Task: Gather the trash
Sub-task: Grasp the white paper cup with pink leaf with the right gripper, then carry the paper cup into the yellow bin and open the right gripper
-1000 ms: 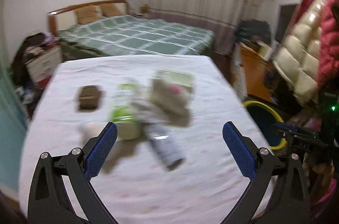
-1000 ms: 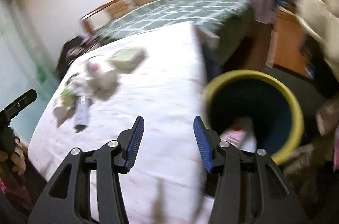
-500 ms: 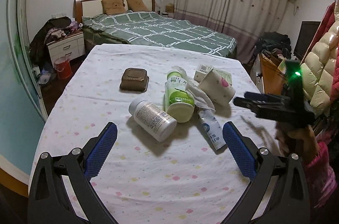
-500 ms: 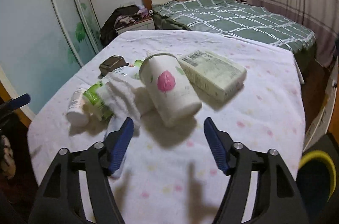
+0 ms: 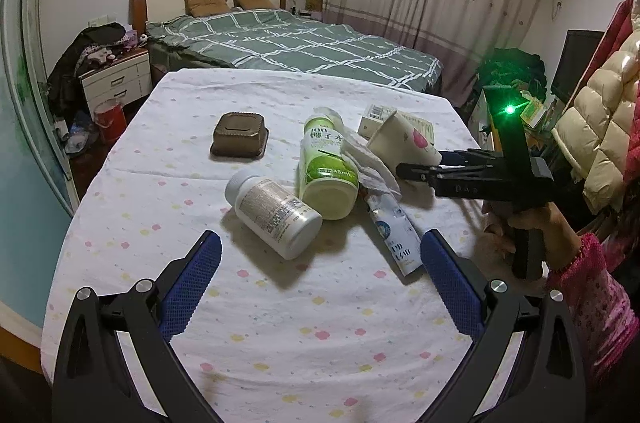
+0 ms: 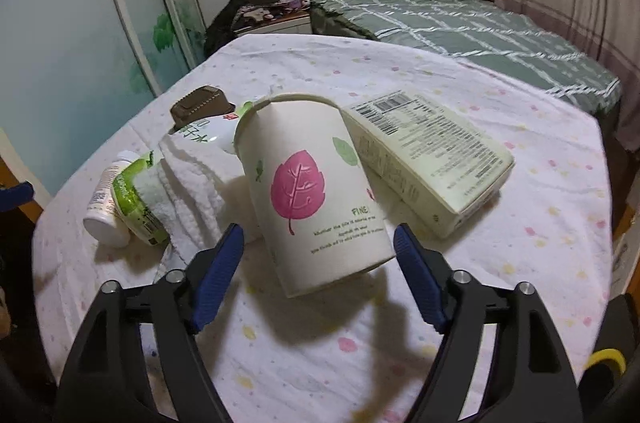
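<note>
1. A paper cup (image 6: 316,191) lies on its side on the table (image 6: 540,263), its base towards the right gripper (image 6: 318,253), its long axis running away from it
2. The right gripper's jaws straddle the cup's base and are closing, pads not yet touching
3. The left gripper (image 5: 320,275) hangs wide apart and empty, farther from the cup, nearer a white bottle (image 5: 274,215)

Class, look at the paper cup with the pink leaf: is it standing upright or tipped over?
Tipped over. The paper cup lies on its side on the tablecloth, its rim pointing toward the bed and leaning against the box.
</note>
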### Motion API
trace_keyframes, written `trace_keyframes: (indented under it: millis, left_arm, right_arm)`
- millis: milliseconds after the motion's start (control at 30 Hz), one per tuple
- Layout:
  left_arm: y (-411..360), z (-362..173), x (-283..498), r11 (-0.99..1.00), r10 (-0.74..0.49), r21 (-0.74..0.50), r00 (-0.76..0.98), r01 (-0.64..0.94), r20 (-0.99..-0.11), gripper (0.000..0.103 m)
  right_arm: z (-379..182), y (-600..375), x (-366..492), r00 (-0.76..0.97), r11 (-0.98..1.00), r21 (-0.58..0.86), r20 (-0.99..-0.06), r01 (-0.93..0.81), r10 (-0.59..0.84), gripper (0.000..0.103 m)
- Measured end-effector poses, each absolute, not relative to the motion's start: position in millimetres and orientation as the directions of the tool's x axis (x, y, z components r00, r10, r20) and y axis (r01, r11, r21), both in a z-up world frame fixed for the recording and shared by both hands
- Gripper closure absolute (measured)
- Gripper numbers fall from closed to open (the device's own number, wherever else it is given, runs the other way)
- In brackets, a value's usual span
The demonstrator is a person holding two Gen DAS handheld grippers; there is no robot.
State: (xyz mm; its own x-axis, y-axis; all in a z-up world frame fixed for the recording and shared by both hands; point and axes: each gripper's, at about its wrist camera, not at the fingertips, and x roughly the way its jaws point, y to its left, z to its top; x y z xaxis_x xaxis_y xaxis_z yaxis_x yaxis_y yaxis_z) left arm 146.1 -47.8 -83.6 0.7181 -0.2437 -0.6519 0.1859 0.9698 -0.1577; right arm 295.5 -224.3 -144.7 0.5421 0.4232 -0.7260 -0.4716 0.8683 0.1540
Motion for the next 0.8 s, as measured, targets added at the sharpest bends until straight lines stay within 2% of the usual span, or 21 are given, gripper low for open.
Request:
trace_keyframes:
  millis: [133, 433, 567, 800]
  left_arm:
    - [-50.5, -84.7, 146.2, 0.967, -0.253, -0.164, 0.714, 0.194, -0.653, 0.005]
    - [-55.6, -88.6, 144.4, 0.960, -0.281, -0.181, 0.699, 0.215, -0.658, 0.005]
    - [-58.8, -88.6, 142.0, 0.958, -0.287, -0.179, 0.695, 0.226, -0.659, 0.005]
    - [-61.8, -91.2, 141.3, 0.957, -0.289, -0.177, 0.686, 0.231, -0.668, 0.005]
  right_arm:
    - [-129.1, -236.9, 280.1, 0.550, 0.860, 0.210, -0.692, -0.465, 0.467, 0.044]
    - [-81.2, -258.0, 238.8, 0.597, 0.876, 0.217, -0.660, -0.430, 0.456, 0.048]
    - [-76.9, -260.0, 233.5, 0.604, 0.885, 0.217, -0.662, -0.412, 0.443, 0.049]
    - [-70.4, -262.7, 222.3, 0.644, 0.886, 0.250, -0.613, -0.392, 0.458, 0.049]
